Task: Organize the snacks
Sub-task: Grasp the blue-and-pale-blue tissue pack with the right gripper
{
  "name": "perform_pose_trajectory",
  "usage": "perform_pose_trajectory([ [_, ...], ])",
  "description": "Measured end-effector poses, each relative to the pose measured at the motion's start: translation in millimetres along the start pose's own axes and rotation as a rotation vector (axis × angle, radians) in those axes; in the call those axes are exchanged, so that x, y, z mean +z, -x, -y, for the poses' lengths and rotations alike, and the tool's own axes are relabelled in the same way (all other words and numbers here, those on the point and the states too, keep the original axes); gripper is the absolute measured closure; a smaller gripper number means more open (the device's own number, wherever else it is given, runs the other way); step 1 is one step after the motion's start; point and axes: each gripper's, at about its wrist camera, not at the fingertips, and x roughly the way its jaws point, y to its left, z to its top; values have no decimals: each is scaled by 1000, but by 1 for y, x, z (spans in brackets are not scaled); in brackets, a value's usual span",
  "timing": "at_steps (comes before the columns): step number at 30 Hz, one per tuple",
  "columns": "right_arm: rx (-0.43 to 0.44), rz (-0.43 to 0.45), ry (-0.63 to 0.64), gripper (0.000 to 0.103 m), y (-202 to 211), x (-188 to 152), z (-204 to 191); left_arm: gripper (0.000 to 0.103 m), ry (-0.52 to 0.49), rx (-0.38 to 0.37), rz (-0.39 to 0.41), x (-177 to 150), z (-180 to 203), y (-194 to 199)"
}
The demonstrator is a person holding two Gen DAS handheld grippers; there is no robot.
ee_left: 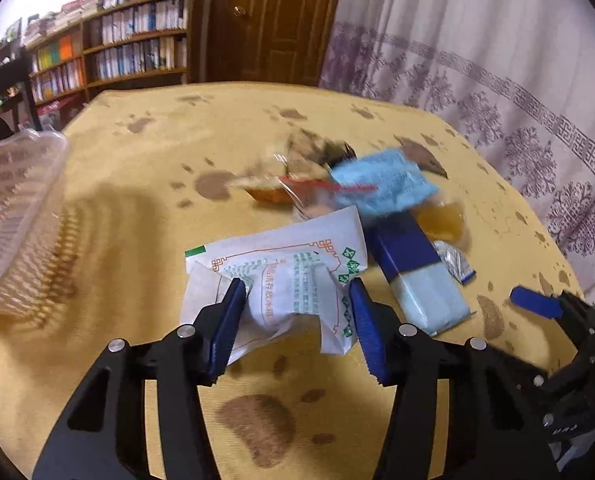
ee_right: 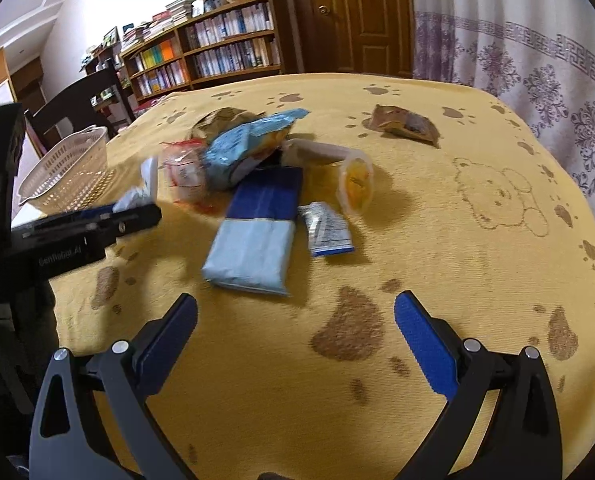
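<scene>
— While the left tool [ee_left: 297, 292] pinches the white snack packet [ee_left: 281, 280] between its blue pads, where does that packet sit?

— Lifted just above the yellow paw-print desk [ee_left: 145, 184], near the heap. White basket [ee_left: 13, 216] off to the left.

— Right tool [ee_right: 295, 312]?

— Spread wide, holding nothing, low over the cloth. Ahead of it: blue-and-navy pack [ee_right: 257, 232], small foil sachet [ee_right: 325, 228] just beside, jelly cup [ee_right: 355, 184] on its side, light blue bag [ee_right: 245, 148] on top of the pile. Brown pouch [ee_right: 405, 124] lies well apart.
</scene>
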Motion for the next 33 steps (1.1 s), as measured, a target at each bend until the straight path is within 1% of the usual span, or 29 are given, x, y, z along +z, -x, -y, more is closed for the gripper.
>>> perform_pose_trajectory([
  [4, 32, -19, -6, 5, -6, 8, -13, 48, 1, 20, 54, 8, -6, 21],
  [8, 43, -48, -3, 11, -22, 21, -28, 48, -4, 38, 91, 14, -10, 36],
  [9, 43, -59, -2, 15, -27, 24, -31, 48, -4, 43, 100, 15, -11, 40],
  [10, 36, -76, -2, 18, -34, 27, -34, 48, -4, 46, 110, 17, -12, 43],
  [12, 25, -98, 1, 28, -45, 32, -37, 48, 2, 46, 120, 18, -14, 47],
  [13, 0, -107, 5, 28, -52, 34, -39, 48, 5, 45, 122, 19, -14, 49],
  [16, -60, -96, 30, 36, -59, 40, -44, 48, 12, 43, 126, 21, -17, 52],
  [18, -89, -93, 40, 44, -62, 43, -44, 48, 15, 40, 126, 21, -17, 53],
  [20, -119, -86, 48, 48, -65, 46, -44, 48, 14, 40, 122, 21, -16, 51],
  [26, -136, -67, 58, 52, -61, 42, -44, 48, 15, 46, 117, 19, -15, 49],
  [30, -116, -71, 43, 52, -51, 34, -38, 48, 13, 50, 118, 19, -15, 50],
  [33, -84, -75, 36, 52, -39, 23, -35, 48, 11, 51, 120, 19, -15, 50],
])
